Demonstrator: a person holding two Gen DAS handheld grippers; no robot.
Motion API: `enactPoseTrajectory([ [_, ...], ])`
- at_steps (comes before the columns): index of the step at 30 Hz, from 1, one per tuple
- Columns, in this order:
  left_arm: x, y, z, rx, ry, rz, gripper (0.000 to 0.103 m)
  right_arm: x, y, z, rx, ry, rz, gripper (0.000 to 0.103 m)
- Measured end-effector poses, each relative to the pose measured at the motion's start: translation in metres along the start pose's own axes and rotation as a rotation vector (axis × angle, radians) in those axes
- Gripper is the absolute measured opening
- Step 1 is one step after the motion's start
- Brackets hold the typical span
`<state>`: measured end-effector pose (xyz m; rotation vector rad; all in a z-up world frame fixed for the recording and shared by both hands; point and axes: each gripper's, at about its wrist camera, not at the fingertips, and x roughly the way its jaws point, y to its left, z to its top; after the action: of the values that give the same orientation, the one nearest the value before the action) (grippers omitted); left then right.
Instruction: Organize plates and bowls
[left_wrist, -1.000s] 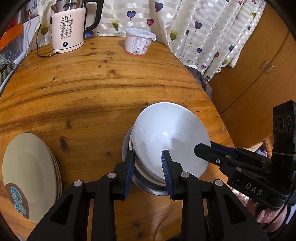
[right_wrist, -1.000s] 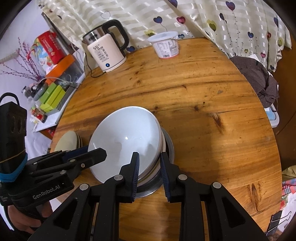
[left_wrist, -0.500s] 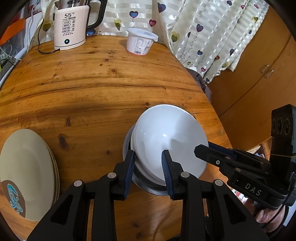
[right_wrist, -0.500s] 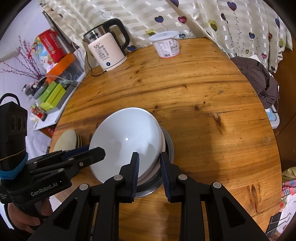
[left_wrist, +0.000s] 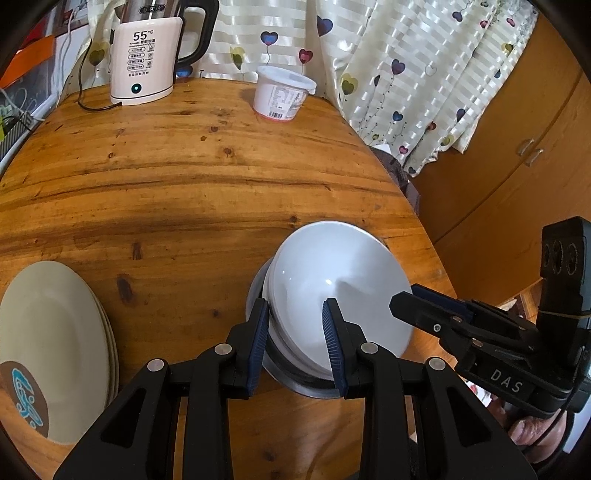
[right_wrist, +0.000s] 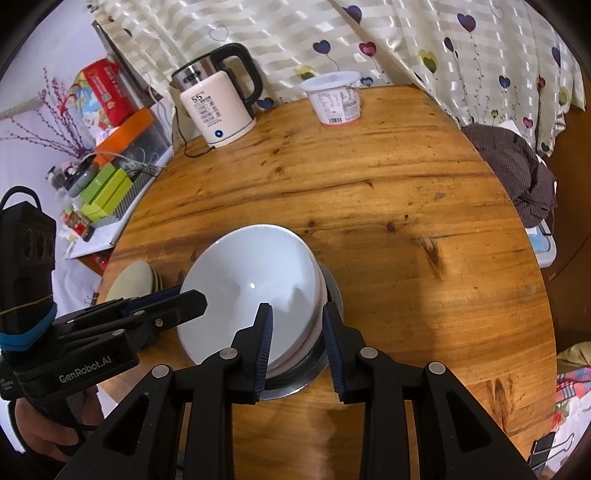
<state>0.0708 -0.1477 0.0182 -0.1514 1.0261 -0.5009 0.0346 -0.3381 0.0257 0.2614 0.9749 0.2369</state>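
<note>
A stack of white bowls sits in a steel bowl near the table's front right edge; it also shows in the right wrist view. My left gripper straddles the near-left rim of the stack, jaws closed on the rims. My right gripper straddles the near-right rim the same way, and appears from the side in the left wrist view. A stack of cream plates lies at the table's left edge, also seen in the right wrist view.
A pink electric kettle with its cord and a white lidded tub stand at the far edge of the round wooden table. A heart-print curtain hangs behind. A wooden cabinet is to the right.
Both cameras have drawn back a little from the table; the bowl stack looks slightly smaller and lower. Both grippers keep the same hold on the rims.
</note>
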Motion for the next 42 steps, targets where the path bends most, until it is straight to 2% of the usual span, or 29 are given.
enactPoseTrajectory([
  [9,-0.003,0.0,0.004,0.007,-0.036,-0.011,0.031,0.0,-0.003,0.002,-0.022,-0.019,-0.015,0.016],
  [20,-0.004,0.011,0.002,-0.018,-0.045,-0.041,0.031,-0.005,-0.013,0.004,-0.001,-0.031,0.015,0.016],
  [25,-0.011,0.025,0.001,-0.063,-0.078,-0.057,0.031,-0.012,-0.029,0.007,0.033,-0.054,0.031,0.028],
  [33,-0.016,0.045,-0.004,-0.123,-0.101,-0.094,0.032,-0.016,-0.065,0.001,0.146,-0.06,0.115,0.028],
  [39,-0.014,0.057,-0.01,-0.169,-0.093,-0.127,0.032,-0.009,-0.075,-0.007,0.167,-0.046,0.16,0.028],
  [42,-0.012,0.06,-0.014,-0.181,-0.084,-0.143,0.032,-0.001,-0.08,-0.011,0.185,-0.024,0.201,0.032],
])
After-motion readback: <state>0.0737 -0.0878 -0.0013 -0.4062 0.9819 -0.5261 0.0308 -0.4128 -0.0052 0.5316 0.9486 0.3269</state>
